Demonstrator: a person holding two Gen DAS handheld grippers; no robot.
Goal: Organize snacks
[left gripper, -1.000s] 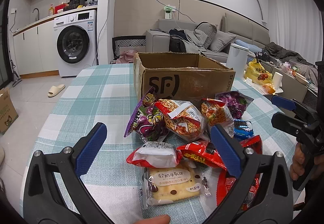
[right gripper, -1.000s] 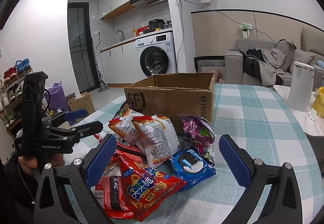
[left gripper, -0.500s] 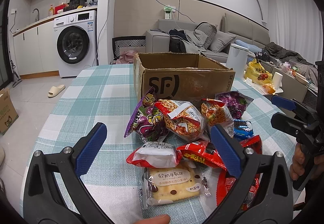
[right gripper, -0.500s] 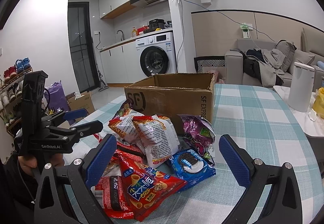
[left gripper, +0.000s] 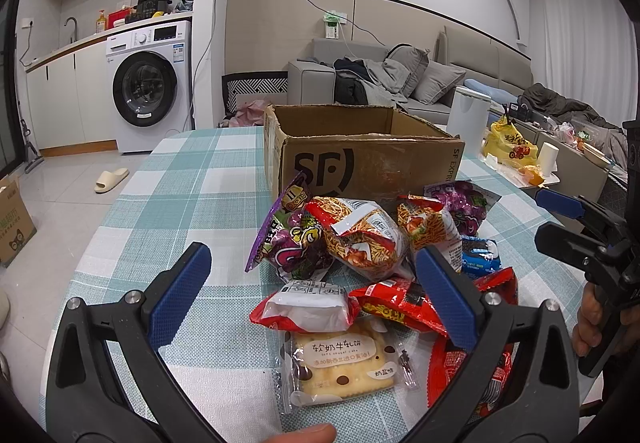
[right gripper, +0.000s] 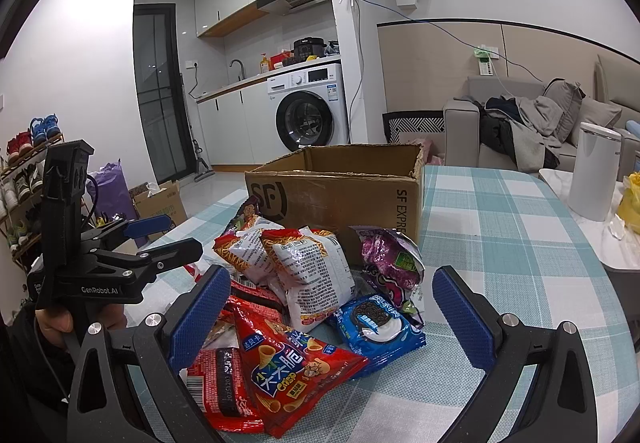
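No change vs the earlier frames: both grippers and the snack pile sit exactly where they were.

Left gripper (left gripper: 312,287): fingers wide apart, nothing between them, hovering over the near side of the snack pile (left gripper: 372,255). Right gripper (right gripper: 332,307): fingers also spread wide, holding nothing, aimed at the pile from the other side.

Cardboard box (left gripper: 360,155) stands upright on the worktop (left gripper: 180,203), top open, flaps up; its inside isn't visible from either view. The pile sits just in front of the box, rear bags touching its front wall. In the pile: cracker pack (left gripper: 344,363) nearest the left gripper, noodle bag (left gripper: 360,235), purple bag (left gripper: 288,239), blue cookie pack (right gripper: 376,323), red crisp bag (right gripper: 292,371) overlapping each other.

Bare checked cloth lies left of the pile and right of the box. White canister (right gripper: 592,171) stands well apart on a side surface.
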